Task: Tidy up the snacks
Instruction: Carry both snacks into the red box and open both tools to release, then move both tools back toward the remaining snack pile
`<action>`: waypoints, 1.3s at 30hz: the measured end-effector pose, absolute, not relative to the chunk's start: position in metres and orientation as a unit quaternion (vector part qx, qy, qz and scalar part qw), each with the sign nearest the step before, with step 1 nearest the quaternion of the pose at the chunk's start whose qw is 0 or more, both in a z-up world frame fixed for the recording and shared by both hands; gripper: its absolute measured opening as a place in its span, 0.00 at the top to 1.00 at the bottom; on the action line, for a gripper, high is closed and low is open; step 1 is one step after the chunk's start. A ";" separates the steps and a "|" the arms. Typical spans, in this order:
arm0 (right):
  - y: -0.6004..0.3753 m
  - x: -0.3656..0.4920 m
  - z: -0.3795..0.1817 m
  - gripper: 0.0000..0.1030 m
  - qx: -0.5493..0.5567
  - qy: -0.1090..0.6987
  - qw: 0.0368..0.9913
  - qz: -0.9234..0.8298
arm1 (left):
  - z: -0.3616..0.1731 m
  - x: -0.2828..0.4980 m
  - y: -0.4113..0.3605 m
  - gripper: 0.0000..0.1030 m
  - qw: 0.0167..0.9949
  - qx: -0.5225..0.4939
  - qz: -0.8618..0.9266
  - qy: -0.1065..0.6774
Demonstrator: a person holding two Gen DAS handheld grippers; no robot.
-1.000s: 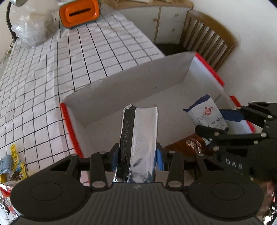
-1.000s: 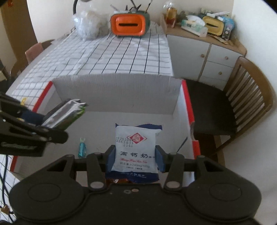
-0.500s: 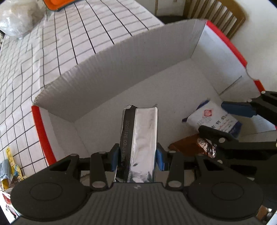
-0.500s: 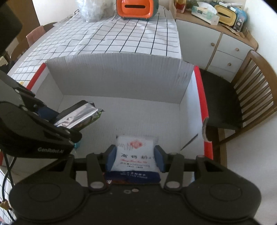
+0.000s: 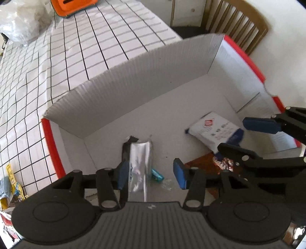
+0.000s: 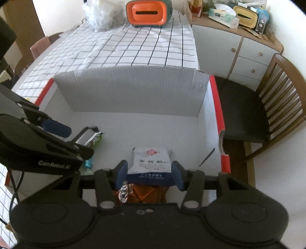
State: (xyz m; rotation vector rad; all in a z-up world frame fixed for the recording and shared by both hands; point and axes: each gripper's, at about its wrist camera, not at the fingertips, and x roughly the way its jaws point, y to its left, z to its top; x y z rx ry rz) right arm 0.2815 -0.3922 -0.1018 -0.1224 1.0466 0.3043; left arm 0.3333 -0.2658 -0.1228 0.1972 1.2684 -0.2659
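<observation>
Left gripper [image 5: 151,172]: jaws have just been opening; the silver packet [image 5: 138,164] lies against the left pad, clear of the right pad, at 12 o'clock on the box [image 5: 133,86] floor. Right gripper [image 6: 148,172]: jaws have just been opening, gaps visible beside the white pouch [image 6: 151,160], which rests on a brown wrapper [image 6: 145,193]. Beyond the box, at 12 o'clock, the checked bench [image 6: 133,47] carries an orange case [image 6: 148,12].
</observation>
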 end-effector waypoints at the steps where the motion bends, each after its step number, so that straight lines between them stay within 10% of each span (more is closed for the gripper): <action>1: -0.394 0.279 -0.100 0.50 -0.056 0.494 0.855 0.146 | -0.119 0.331 -0.265 0.51 0.797 0.090 -0.125 0.584; 22: -0.398 0.221 -0.030 0.38 -0.017 0.405 0.899 0.164 | -0.039 0.259 -0.225 0.48 0.874 0.023 -0.138 0.465; 39: -0.362 0.173 0.003 0.06 0.000 0.335 0.911 0.240 | -0.010 0.177 -0.143 0.30 0.923 -0.043 -0.086 0.374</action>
